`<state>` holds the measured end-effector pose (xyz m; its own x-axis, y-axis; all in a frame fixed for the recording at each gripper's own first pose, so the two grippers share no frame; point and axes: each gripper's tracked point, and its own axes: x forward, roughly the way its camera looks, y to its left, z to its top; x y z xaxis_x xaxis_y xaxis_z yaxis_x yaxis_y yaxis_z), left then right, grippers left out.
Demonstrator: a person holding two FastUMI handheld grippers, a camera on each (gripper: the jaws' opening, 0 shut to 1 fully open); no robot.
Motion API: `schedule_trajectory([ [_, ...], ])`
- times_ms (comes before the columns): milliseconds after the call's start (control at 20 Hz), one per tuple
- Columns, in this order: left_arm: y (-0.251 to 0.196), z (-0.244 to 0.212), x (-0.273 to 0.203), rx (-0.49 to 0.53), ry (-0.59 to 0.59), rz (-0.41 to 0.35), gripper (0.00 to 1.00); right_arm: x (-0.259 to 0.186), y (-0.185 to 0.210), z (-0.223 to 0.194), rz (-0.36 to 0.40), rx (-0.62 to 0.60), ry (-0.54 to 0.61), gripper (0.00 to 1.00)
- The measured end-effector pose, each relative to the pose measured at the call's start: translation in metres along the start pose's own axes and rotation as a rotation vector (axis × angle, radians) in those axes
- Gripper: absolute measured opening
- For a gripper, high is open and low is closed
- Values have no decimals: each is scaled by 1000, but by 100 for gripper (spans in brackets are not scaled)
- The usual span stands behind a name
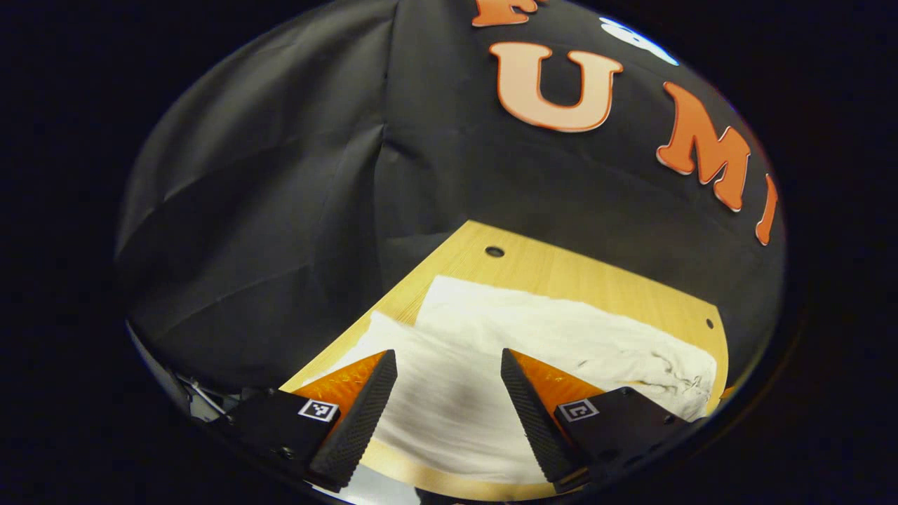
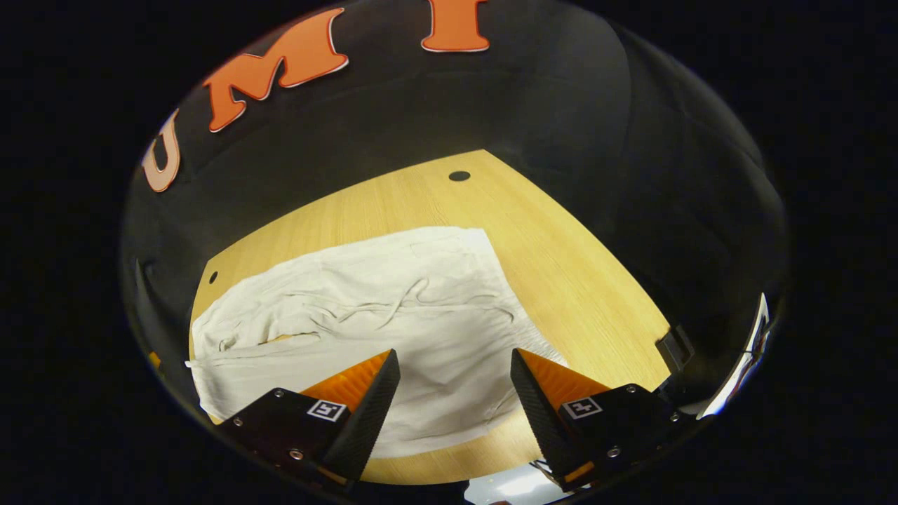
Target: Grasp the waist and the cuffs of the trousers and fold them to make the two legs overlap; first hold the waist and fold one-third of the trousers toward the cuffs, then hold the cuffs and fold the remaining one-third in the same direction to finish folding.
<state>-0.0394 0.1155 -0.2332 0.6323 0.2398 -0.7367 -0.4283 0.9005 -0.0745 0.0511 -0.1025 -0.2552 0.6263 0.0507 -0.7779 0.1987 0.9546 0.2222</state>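
White trousers (image 1: pixel 533 337) lie spread flat on the wooden table (image 1: pixel 561 270). In the left gripper view my left gripper (image 1: pixel 449 365) hovers open above the cloth's near part, nothing between its fingers. In the right gripper view the same trousers (image 2: pixel 365 308) stretch leftward, with a drawstring and creases at the middle. My right gripper (image 2: pixel 454 365) is open above the near edge of the cloth, holding nothing.
The table (image 2: pixel 561 266) has small round holes (image 2: pixel 459 175) near its far edge. Black cloth walls close in behind and beside the table. Bare wood lies right of the trousers in the right gripper view. A dark fitting (image 2: pixel 675 347) sits at the table's right edge.
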Motion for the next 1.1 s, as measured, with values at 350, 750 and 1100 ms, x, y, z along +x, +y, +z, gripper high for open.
schedule_trajectory([
  [350,66,-78,50,-201,298,26,99,23,-28,-24,-88,168,152,92],
  [750,130,-138,86,-466,460,89,98,44,-34,-55,-111,295,256,90],
  [1100,161,-144,115,-669,495,95,97,54,-50,-62,-152,325,278,90],
])
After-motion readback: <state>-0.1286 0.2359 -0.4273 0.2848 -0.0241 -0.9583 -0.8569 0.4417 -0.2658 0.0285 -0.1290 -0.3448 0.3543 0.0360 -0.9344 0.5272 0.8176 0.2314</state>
